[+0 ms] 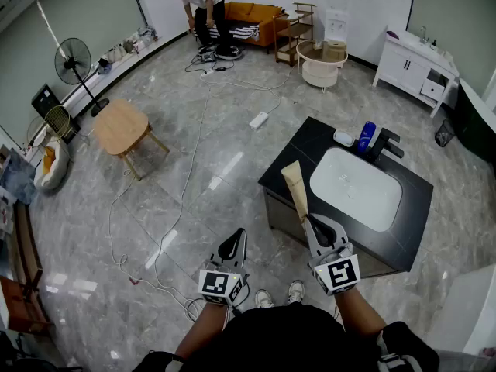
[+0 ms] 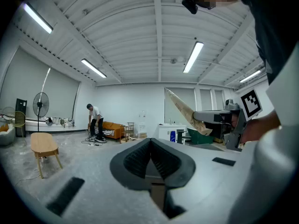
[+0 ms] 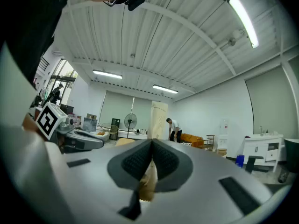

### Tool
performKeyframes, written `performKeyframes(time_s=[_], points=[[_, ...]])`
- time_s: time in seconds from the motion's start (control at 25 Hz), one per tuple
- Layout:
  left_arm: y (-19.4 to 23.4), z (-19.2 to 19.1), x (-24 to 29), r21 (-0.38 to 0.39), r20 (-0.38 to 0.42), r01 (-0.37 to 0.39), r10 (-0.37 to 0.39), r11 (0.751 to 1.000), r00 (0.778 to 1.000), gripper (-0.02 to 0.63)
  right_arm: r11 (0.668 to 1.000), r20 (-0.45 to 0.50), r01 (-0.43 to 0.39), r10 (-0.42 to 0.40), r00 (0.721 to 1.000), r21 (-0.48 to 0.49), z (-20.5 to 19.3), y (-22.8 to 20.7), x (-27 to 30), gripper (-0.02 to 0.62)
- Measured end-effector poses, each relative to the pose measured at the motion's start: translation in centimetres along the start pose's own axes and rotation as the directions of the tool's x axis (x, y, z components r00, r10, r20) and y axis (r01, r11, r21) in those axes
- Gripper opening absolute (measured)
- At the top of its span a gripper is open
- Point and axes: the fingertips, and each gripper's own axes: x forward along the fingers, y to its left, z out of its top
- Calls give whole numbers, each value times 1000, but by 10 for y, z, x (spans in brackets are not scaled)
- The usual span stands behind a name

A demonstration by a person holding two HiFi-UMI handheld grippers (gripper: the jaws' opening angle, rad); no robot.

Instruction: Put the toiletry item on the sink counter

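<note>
The tube (image 1: 295, 190), tan and flat, was clamped by its lower end in the right gripper (image 1: 312, 225), whose jaws were pressed together on it. From there it stuck out toward 11 o'clock, its free end over the near left edge of the sink counter (image 1: 310, 147) and not resting on it. In the right gripper view the tube (image 3: 159, 118) rose straight up from between the pads. The left gripper (image 1: 231, 246) hung over the floor at 9 o'clock of the right one, well apart from the counter, its jaws closed with nothing between them. The black counter lay at 1 o'clock of the person, with a white basin (image 1: 356, 188) set in it. At the basin's 12 o'clock edge a blue bottle (image 1: 366, 136) stood just beside a black tap (image 1: 385, 142).
</note>
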Motion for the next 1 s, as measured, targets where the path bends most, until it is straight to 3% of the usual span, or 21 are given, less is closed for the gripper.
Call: performKeyframes(time_s=[0.24,0.48,1.0], points=[[6,6,-12,-1,3,-10,10,1000,1000,8,999,8,22,-23,1000,40,5,6,-1,6],[11,9,-15,-3,12,-2,2,1000,1000,8,1000,9,14,-15,1000,7,9,12,2,6],[40,2,-38,-10,23,4,-3,1000,1000,8,991,37,116,-119,992,73,15,22,8,6]])
